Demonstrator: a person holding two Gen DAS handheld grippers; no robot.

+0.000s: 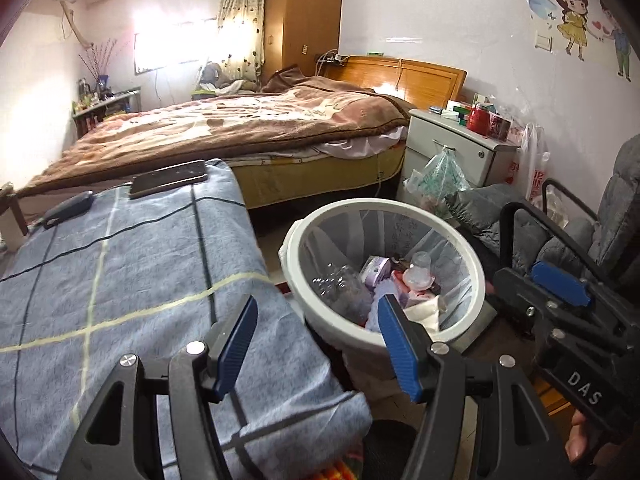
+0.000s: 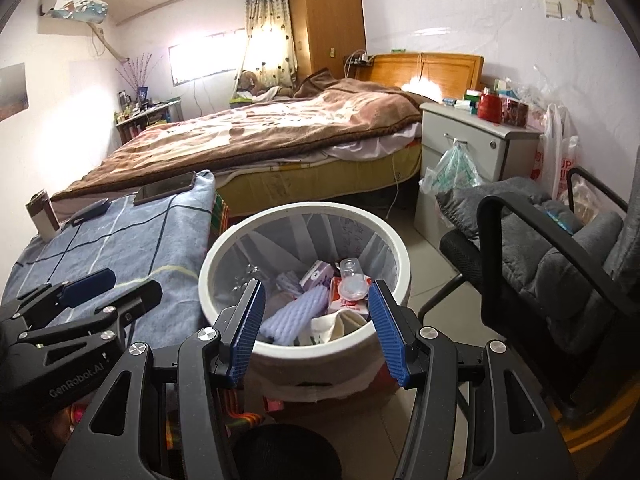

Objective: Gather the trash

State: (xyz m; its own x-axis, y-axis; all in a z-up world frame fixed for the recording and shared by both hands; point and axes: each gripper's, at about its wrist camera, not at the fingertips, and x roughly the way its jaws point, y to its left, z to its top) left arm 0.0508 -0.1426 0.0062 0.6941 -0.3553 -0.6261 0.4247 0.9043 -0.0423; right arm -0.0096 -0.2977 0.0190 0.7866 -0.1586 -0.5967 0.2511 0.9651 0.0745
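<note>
Between the left gripper's point(image 1: 318, 322) jaws nothing is held; they stand moderately apart, the left blue pad above the blue plaid cloth point(image 1: 120, 272) covering the worktop, the right pad over the near rim of the white trash bin point(image 1: 474, 268). Just ahead and right of these jaws, inside the bin's clear liner, lie a clear plastic bottle point(image 1: 340, 286), a purple box point(image 1: 374, 270) and a small clear bottle with a pink ring point(image 1: 418, 272). Farther ahead on the cloth rests a dark phone point(image 1: 170, 178).

At the right gripper point(image 2: 316, 310), the jaws are likewise apart and empty, framing the bin point(image 2: 224, 252) directly in front of them. Beyond their tips sit a lavender foam sleeve point(image 2: 290, 314), a red-and-white carton point(image 2: 348, 304) and cream cloth point(image 2: 340, 326). Left of these jaws the other gripper shows above the plaid cloth. Right of them stands a black chair with a grey cushion point(image 2: 532, 256); beyond the bin are the bed point(image 2: 260, 136) and a white nightstand point(image 2: 480, 152).
</note>
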